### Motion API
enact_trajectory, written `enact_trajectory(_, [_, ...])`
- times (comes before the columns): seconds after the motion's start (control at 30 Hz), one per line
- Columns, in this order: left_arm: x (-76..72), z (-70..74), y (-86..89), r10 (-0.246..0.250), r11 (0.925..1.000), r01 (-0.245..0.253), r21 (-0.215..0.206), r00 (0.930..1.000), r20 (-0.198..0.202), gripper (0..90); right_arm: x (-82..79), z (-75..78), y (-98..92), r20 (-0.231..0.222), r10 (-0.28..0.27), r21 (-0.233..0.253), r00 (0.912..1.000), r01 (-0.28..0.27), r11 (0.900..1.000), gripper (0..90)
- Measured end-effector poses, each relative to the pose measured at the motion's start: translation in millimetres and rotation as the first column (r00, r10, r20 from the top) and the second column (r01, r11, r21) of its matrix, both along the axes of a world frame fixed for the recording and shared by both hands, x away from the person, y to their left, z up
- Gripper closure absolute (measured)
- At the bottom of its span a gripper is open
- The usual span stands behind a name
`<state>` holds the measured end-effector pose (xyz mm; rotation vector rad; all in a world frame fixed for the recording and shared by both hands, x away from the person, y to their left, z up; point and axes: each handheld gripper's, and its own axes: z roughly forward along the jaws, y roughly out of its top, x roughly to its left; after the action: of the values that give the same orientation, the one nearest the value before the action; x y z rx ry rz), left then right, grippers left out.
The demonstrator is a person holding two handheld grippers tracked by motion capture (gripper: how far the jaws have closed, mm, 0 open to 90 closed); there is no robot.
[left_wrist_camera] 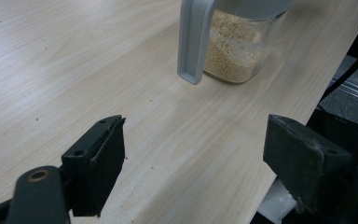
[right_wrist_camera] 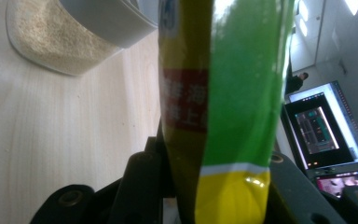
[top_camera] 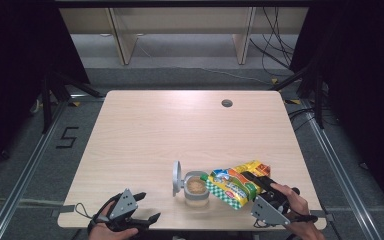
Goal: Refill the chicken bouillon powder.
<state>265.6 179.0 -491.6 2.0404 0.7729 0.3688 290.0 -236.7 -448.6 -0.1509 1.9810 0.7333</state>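
A clear jar (top_camera: pixel 197 188) holding tan grains stands near the table's front edge, its grey hinged lid (top_camera: pixel 177 177) flipped up on its left. My right gripper (top_camera: pixel 252 178) is shut on a yellow and green food pouch (top_camera: pixel 235 184), held tilted with its end over the jar's mouth. In the right gripper view the pouch (right_wrist_camera: pixel 219 98) rises between the jaws, with the jar (right_wrist_camera: pixel 60 37) at upper left. My left gripper (top_camera: pixel 147 207) rests open at the front left edge. Its view shows the jar (left_wrist_camera: pixel 235 46) and lid (left_wrist_camera: pixel 193 42) ahead, nothing between the jaws.
The wooden table (top_camera: pixel 180 130) has a round cable hole (top_camera: pixel 226 103) at the back right. Grey floor, cables and shelf legs lie beyond the far edge. Monitors (right_wrist_camera: pixel 324 135) show in the background of the right gripper view.
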Motion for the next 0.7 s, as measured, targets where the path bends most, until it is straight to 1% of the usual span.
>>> enact_trajectory(0.03, [0.0, -0.1, -0.1, 0.000, 1.0000, 0.000, 0.000, 1.0000, 0.000, 20.0, 1.1, 0.6, -0.4, -0.002, 0.008, -0.003, 1.0000, -0.008, 1.000, 72.3])
enact_trajectory(0.07, [0.1, -0.1, -0.1, 0.000, 1.0000, 0.000, 0.000, 1.0000, -0.001, 20.1, 1.5, -0.8, -1.6, -0.035, 0.005, 0.031, 0.9994, -0.004, 1.000, 72.7])
enact_trajectory(0.1, [0.1, -0.1, -0.1, 0.000, 1.0000, 0.000, 0.000, 1.0000, -0.001, 20.1, 1.5, -0.8, -1.6, -0.035, 0.005, 0.031, 0.9994, -0.004, 1.000, 72.7])
enact_trajectory(0.13, [0.1, 0.0, -0.1, -0.001, 1.0000, 0.001, 0.000, 1.0000, 0.001, 20.1, 1.6, -2.6, -2.3, -0.066, -0.004, 0.059, 0.9978, 0.008, 0.998, 72.8])
enact_trajectory(0.17, [0.1, 0.1, 0.0, -0.002, 1.0000, 0.002, 0.000, 1.0000, 0.001, 20.0, 2.6, -4.1, -3.0, -0.080, -0.007, 0.077, 0.9968, 0.013, 0.997, 72.9])
enact_trajectory(0.2, [0.1, 0.1, -0.1, -0.001, 1.0000, 0.001, 0.000, 1.0000, 0.001, 20.1, 4.1, -6.4, -4.0, -0.115, -0.010, 0.102, 0.9933, 0.022, 0.995, 73.1])
enact_trajectory(0.23, [0.1, 0.1, 0.0, -0.001, 1.0000, 0.001, 0.000, 1.0000, 0.000, 20.1, 4.1, -6.4, -4.0, -0.115, -0.010, 0.102, 0.9933, 0.022, 0.995, 73.1])
enact_trajectory(0.27, [0.0, 0.1, -0.1, -0.001, 1.0000, 0.001, 0.000, 1.0000, 0.001, 20.1, 8.2, -9.3, -4.1, -0.132, 0.008, 0.125, 0.9913, 0.009, 0.992, 73.3])
enact_trajectory(0.3, [0.0, 0.1, -0.1, -0.002, 1.0000, 0.002, 0.001, 1.0000, 0.002, 20.1, 8.8, -11.5, -5.0, -0.161, -0.001, 0.155, 0.9870, 0.026, 0.987, 73.5])
enact_trajectory(0.33, [0.0, 0.1, -0.1, -0.002, 1.0000, 0.002, 0.001, 1.0000, 0.002, 20.1, 8.8, -11.5, -5.0, -0.161, -0.001, 0.155, 0.9870, 0.026, 0.987, 73.5])
enact_trajectory(0.37, [0.1, 0.1, -0.4, -0.005, 1.0000, 0.005, -0.003, 1.0000, -0.001, 20.0, 14.4, -13.0, -7.1, -0.175, 0.013, 0.190, 0.9845, 0.021, 0.982, 74.0])
enact_trajectory(0.4, [0.0, 0.2, -0.6, -0.007, 1.0000, 0.007, -0.002, 0.9999, -0.010, 20.0, 14.4, -13.0, -7.1, -0.175, 0.013, 0.190, 0.9845, 0.021, 0.982, 74.0])
enact_trajectory(0.43, [-0.4, -0.2, -1.0, -0.003, 1.0000, 0.003, -0.005, 1.0000, -0.002, 20.1, 17.1, -14.1, -8.0, -0.199, 0.014, 0.203, 0.9800, 0.027, 0.979, 74.1])
enact_trajectory(0.47, [-0.4, 0.4, -0.6, -0.007, 1.0000, 0.007, -0.002, 1.0000, -0.005, 20.1, 20.4, -16.1, -9.0, -0.210, 0.013, 0.220, 0.9777, 0.034, 0.975, 74.4])
enact_trajectory(0.5, [-0.4, 0.4, -0.6, -0.007, 1.0000, 0.007, -0.002, 1.0000, -0.005, 20.0, 20.4, -16.1, -9.0, -0.210, 0.013, 0.220, 0.9777, 0.034, 0.975, 74.4])
enact_trajectory(0.53, [-0.1, 0.5, -0.4, -0.007, 1.0000, 0.007, 0.000, 0.9999, -0.008, 20.1, 22.5, -18.7, -10.4, -0.248, 0.019, 0.271, 0.9686, 0.051, 0.961, 74.8])
enact_trajectory(0.57, [-0.1, 0.3, -0.5, -0.007, 1.0000, 0.006, -0.002, 0.9999, -0.008, 20.1, 22.5, -18.7, -10.4, -0.248, 0.019, 0.271, 0.9686, 0.051, 0.961, 74.8])
enact_trajectory(0.6, [0.0, 0.4, -0.4, -0.008, 1.0000, 0.008, 0.000, 0.9999, -0.008, 20.0, 25.6, -19.8, -13.7, -0.269, 0.023, 0.309, 0.9629, 0.064, 0.949, 75.1])
enact_trajectory(0.63, [-0.3, 0.2, -0.7, -0.005, 1.0000, 0.005, -0.001, 1.0000, -0.003, 20.0, 25.6, -19.8, -13.7, -0.269, 0.023, 0.309, 0.9629, 0.064, 0.949, 75.1])
enact_trajectory(0.67, [-0.4, 0.1, -0.8, -0.004, 1.0000, 0.004, -0.001, 1.0000, -0.001, 20.1, 26.9, -20.6, -15.4, -0.282, 0.021, 0.330, 0.9593, 0.077, 0.941, 75.4])
enact_trajectory(0.7, [-0.4, 0.2, -0.9, -0.004, 1.0000, 0.004, -0.002, 1.0000, -0.002, 20.1, 27.7, -22.0, -16.7, -0.285, 0.012, 0.354, 0.9586, 0.093, 0.931, 75.6])
